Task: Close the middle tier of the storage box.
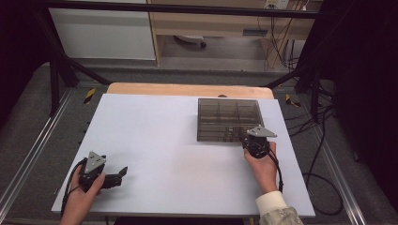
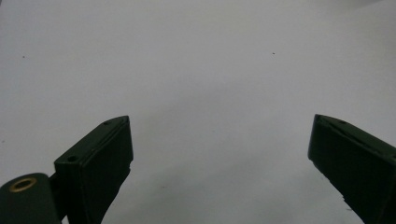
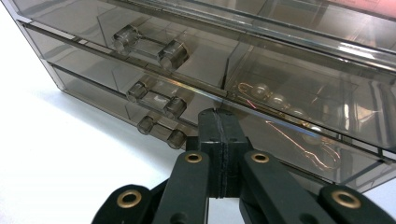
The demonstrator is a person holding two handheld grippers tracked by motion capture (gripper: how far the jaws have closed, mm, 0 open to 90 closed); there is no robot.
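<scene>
Sitting on the far right part of the white table point(image 1: 178, 154) is a smoky see-through drawer box point(image 1: 229, 119). From above it looks almost square, a bit wider from side to side than from front to back. Its drawer fronts face the person, toward the near edge of the table. In the right gripper view, three drawers lie one on top of another, and each has a clear bar handle point(image 3: 157, 97) with two round ends. The handles lie flat, along the front of the box. Inside one drawer, on the right, rests a thin gold chain with pale beads point(image 3: 280, 105).

The right gripper point(image 1: 247, 139) is at the front of the box, near its right corner. Its jaws are pressed together with nothing between them. In the right gripper view the closed tips point(image 3: 221, 122) sit right at a drawer front, beside the lowest handle. Whether they touch the front cannot be told. The person's right hand point(image 1: 263, 166) holds this gripper, and a pale sleeve point(image 1: 272, 202) shows at the wrist.

The left gripper point(image 1: 123, 172) is well apart from the box, near the front left corner of the table, held in the left hand point(image 1: 84, 199). Its jaws are spread wide over bare table and hold nothing.

Behind the table stands a wooden desk point(image 1: 211, 23), with cables point(image 1: 324, 140) on the grey floor to the right.
</scene>
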